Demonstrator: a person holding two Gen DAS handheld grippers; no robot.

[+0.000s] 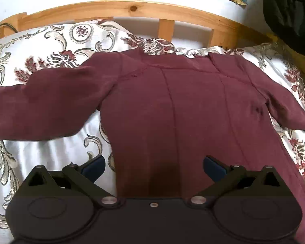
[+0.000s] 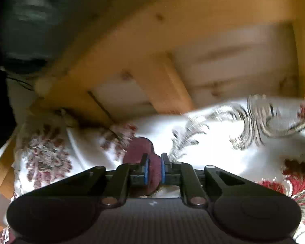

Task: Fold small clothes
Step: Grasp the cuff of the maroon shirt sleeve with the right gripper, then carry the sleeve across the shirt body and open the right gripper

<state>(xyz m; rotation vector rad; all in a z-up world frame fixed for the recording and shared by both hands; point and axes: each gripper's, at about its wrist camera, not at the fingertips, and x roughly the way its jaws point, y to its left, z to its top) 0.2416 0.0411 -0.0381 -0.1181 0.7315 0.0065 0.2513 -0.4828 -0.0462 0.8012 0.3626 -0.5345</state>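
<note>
A maroon knit top [image 1: 172, 105] with 2 raised seams is laid flat on a glossy floral bedspread [image 1: 40, 46], directly ahead of the left gripper [image 1: 154, 165], with both sleeves spread sideways. The left jaws are held wide apart above the hem, nothing between the blue pads. The right gripper [image 2: 153, 170] is clamped on a bunched fold of the same fabric, with the pine bed frame [image 2: 152, 46] ahead, blurred.

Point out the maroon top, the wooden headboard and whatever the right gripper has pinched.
maroon top [image 1: 193, 105]: left wrist view, middle of its back panel.
wooden headboard [image 1: 132, 8]: left wrist view, top rail.
right gripper [image 2: 153, 169]: right wrist view, on the maroon fabric pinched between its pads.
</note>
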